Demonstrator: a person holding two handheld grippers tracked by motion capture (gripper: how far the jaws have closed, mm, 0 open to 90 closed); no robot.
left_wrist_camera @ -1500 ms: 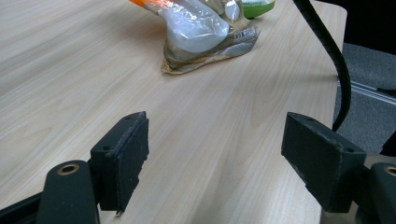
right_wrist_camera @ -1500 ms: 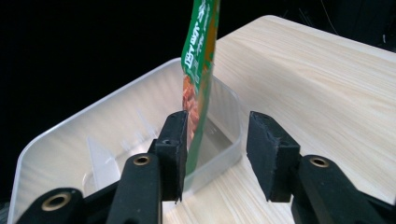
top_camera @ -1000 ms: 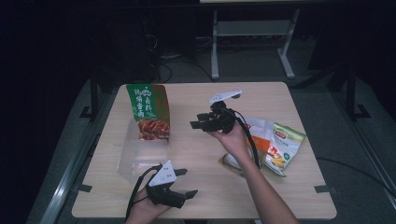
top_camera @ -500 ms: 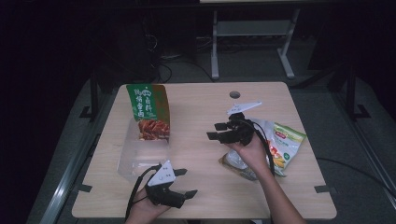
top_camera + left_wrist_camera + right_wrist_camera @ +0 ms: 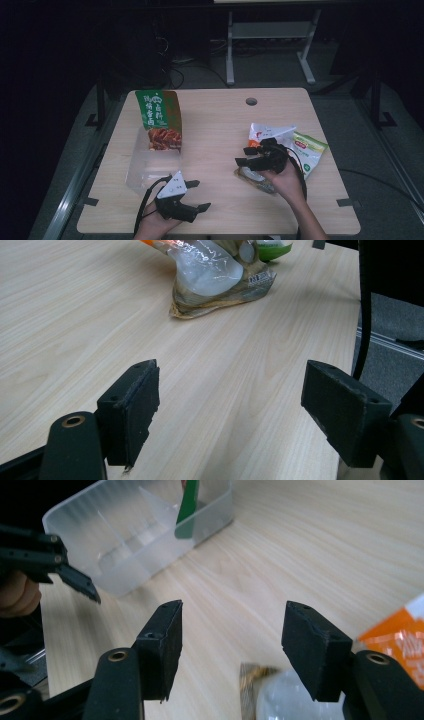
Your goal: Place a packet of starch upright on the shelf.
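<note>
I hold my right gripper (image 5: 246,155), jaws just spreading and empty, above the clear-fronted pouch (image 5: 254,176); I lower squarely (left gripper (image 5: 198,195) gaping, idle).

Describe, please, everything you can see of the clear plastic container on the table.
The clear plastic container is a rectangular open-topped bin of translucent, slightly frosted plastic, with thin inner walls dividing it into compartments, as the right gripper view shows. It sits upright on the wooden table, at its left side. A green snack bag with a picture of meat stands in its far end, leaning out over the rim. The near compartments look empty. Neither gripper touches it.
</note>
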